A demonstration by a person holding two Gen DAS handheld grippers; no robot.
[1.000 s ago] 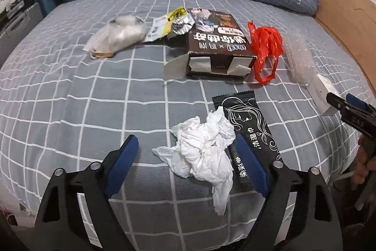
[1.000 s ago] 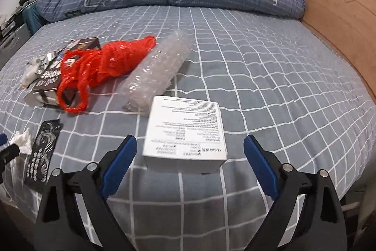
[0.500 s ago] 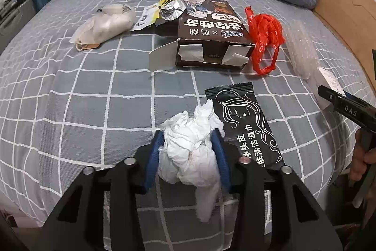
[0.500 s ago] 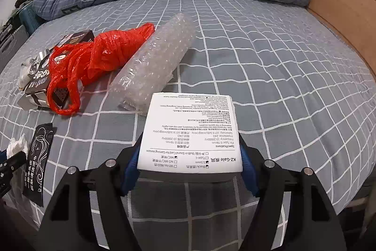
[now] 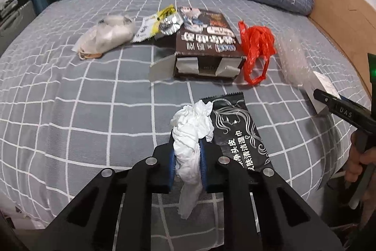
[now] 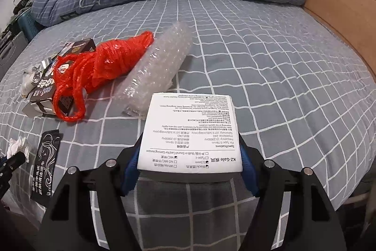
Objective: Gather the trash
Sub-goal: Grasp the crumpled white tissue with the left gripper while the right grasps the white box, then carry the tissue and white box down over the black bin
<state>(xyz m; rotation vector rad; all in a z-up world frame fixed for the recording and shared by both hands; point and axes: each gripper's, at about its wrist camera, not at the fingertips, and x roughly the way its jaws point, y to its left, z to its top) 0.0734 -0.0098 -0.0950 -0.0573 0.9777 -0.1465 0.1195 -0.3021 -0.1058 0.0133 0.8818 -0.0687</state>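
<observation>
White crumpled tissue clamped in the just-closed left hand-held gripper at the near edge of the bed, ready for lifting | white printed carton pinched by its sides in the right hand-held gripper | black wet-wipe sachet, red plastic bag, bubble wrap left uncollected.

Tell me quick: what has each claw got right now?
Left claw: closed on the crumpled white tissue; jaws have just been closing.
Right claw: closed on the flat white printed cardboard box.
</observation>
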